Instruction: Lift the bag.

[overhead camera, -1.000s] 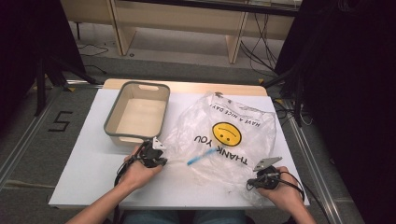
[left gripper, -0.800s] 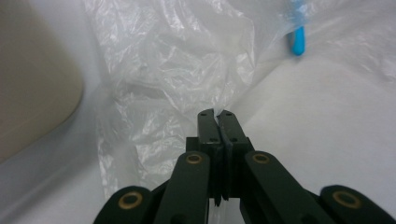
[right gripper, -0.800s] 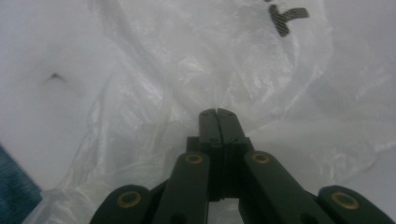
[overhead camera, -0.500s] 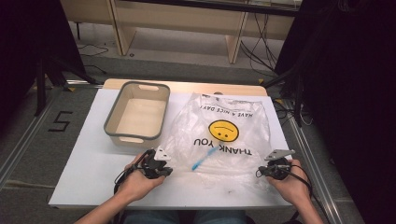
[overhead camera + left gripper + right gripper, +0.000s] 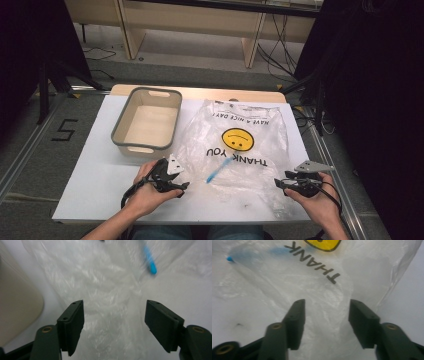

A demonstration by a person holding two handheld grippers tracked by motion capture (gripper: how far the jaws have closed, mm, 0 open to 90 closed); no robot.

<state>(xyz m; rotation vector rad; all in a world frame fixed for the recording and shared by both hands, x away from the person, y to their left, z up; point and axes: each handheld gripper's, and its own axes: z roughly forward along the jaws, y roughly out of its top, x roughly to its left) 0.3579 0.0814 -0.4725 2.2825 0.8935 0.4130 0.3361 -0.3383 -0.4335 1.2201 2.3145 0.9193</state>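
Observation:
A clear plastic bag (image 5: 240, 145) with a yellow smiley and "THANK YOU" print lies flat on the white table (image 5: 95, 175). A blue stick-like object (image 5: 216, 172) shows through its near left part; whether it is inside or under the bag I cannot tell. My left gripper (image 5: 183, 188) sits at the bag's near left edge. Its jaws have just been opening and stand apart over the crinkled film (image 5: 110, 290), pads off it. At the near right corner my right gripper (image 5: 278, 184) has also just been opening, with bag film (image 5: 325, 290) between its jaws and unpressed.
A beige bin (image 5: 120, 131) with a grey rim stands empty at the table's left, beside the bag. A wooden shelf frame (image 5: 250, 45) and cables lie on the floor beyond the far edge. The table's near edge runs just under both hands.
Both grippers went from shut on the bag's near edge to open, letting the film go. The right hand shifted right and the bag now lies flatter and more spread.

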